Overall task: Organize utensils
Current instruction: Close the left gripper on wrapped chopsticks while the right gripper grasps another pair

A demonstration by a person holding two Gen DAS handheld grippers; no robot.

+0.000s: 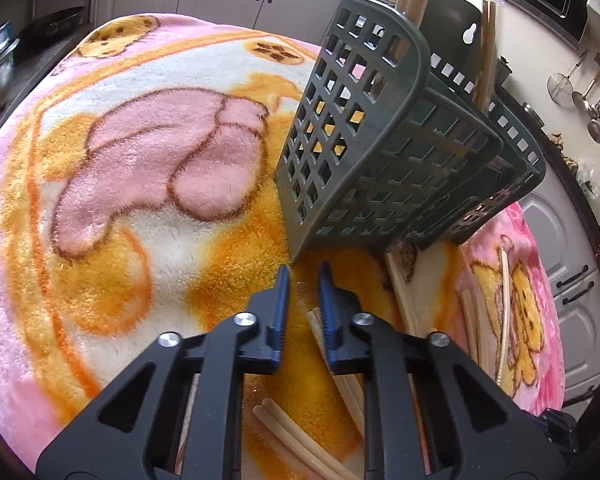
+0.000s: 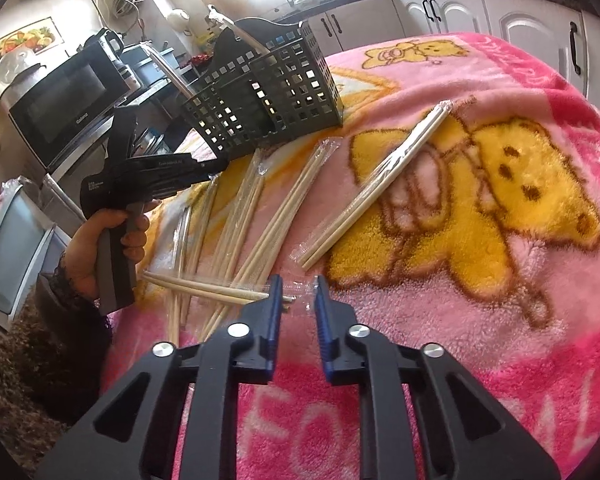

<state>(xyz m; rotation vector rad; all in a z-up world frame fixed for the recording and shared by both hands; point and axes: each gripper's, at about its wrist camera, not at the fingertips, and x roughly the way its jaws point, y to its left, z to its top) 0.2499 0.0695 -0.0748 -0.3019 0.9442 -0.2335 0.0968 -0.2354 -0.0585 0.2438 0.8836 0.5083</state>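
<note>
A dark green lattice utensil holder (image 1: 384,152) stands tilted on the pink and orange blanket; it also shows in the right wrist view (image 2: 268,92) with wrapped chopsticks sticking out of it. My left gripper (image 1: 305,270) is open, its tips just below the holder's lower corner; it also shows from the side in the right wrist view (image 2: 212,166). Several plastic-wrapped chopstick pairs (image 2: 260,216) lie loose on the blanket. One wrapped pair (image 2: 376,184) lies apart to the right. My right gripper (image 2: 298,282) is open, with the end of a wrapped pair (image 2: 204,288) at its left fingertip.
The blanket (image 2: 500,320) covers the whole table. A microwave (image 2: 64,108) stands at the left beyond the table. Kitchen cabinets (image 2: 500,16) run along the back. Ladles and strainers hang on the wall (image 1: 588,96) at the right.
</note>
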